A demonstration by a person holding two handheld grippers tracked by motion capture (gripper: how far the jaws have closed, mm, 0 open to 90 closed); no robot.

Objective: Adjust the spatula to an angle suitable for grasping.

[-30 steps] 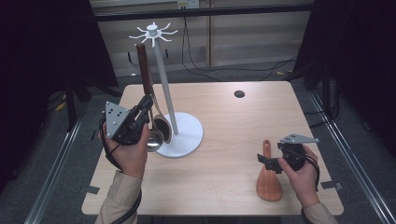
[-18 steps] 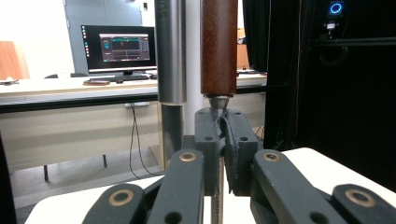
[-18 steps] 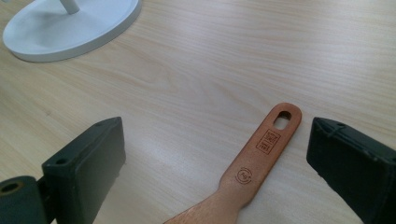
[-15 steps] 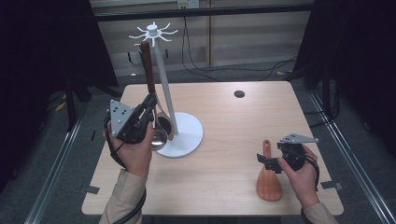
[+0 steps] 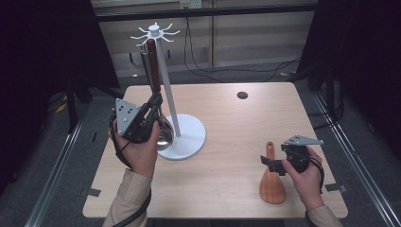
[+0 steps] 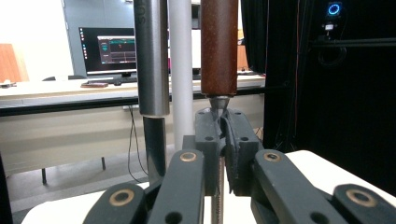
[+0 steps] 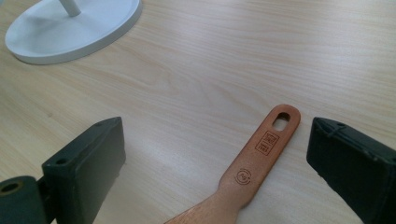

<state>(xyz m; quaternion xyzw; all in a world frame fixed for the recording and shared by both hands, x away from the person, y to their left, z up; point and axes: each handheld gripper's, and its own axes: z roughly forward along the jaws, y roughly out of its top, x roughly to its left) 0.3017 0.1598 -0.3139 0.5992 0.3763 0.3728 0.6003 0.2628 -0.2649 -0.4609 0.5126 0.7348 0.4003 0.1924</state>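
The left tool [image 5: 153, 108] is clamped on 1 ladle [image 5: 163, 132], its brown handle upright beside the white stand [image 5: 188, 135]. The right tool [image 7: 215, 163], jaws apart, straddles 1 wooden spatula [image 7: 261, 154] lying on the worktop [image 5: 227, 123], well right of the stand.

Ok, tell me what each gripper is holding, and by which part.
The left gripper is shut on the ladle, gripping its thin metal neck just below the brown wooden handle. The right gripper is open and holds nothing; the wooden spatula lies between its jaws.
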